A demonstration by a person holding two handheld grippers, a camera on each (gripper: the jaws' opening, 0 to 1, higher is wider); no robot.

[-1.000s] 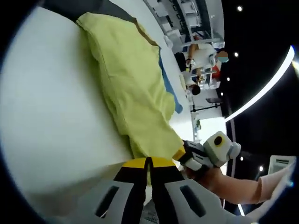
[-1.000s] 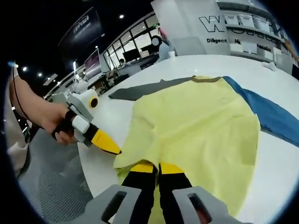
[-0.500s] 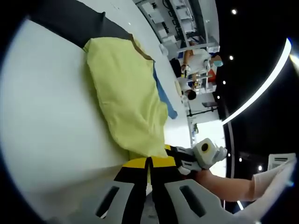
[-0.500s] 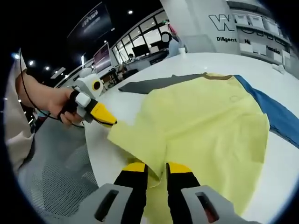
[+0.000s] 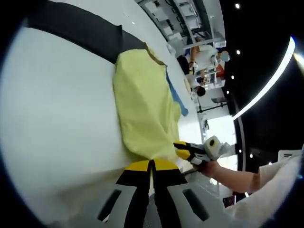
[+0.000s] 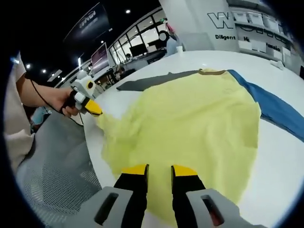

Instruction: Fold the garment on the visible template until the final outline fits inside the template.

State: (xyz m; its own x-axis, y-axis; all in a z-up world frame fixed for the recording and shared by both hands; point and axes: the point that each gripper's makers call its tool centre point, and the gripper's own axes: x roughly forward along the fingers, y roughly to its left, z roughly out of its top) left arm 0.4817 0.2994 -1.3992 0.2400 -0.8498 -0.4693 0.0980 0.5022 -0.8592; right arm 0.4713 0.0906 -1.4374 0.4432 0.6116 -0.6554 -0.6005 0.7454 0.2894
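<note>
A big dark hall. Small round ceiling lights (image 6: 127, 11) glow at the top of the right gripper view. A white wall with big letters (image 6: 223, 20) stands at upper right. A long curved light strip (image 5: 266, 88) shines at the right of the left gripper view.

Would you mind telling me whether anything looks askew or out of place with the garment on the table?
The yellow garment lies rumpled, one corner stretched toward the table edge where the left gripper pinches it. It covers part of the blue template and a dark strip, so it sits off the template, not inside it.
</note>
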